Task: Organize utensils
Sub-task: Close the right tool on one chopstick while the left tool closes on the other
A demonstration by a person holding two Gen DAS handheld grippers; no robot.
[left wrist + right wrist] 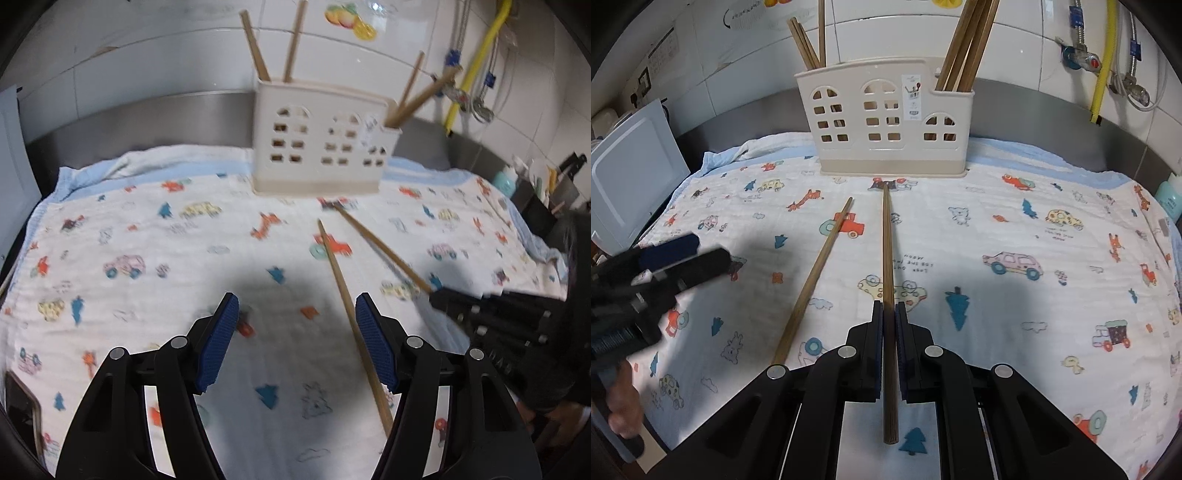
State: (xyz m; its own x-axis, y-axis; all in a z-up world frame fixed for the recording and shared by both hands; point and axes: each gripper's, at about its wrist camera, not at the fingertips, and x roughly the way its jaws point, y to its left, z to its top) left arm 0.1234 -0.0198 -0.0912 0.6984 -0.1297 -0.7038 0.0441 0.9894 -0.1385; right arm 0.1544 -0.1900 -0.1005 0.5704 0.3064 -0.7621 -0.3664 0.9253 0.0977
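Your right gripper [888, 308] pinches one chopstick [887, 243] aimed at the 12 o'clock holder [886, 118]; left gripper [295, 310] spread over the loose chopstick [338, 280].

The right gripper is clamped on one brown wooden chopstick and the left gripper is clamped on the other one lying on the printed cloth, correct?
Not quite. The left gripper is open, holding nothing; the second brown wooden chopstick lies loose on the printed cloth, as the left wrist view shows. The right gripper is indeed clamped on its brown wooden chopstick.

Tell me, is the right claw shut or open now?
Shut. The right claw has its blue pads pressed on a chopstick that points toward the holder.
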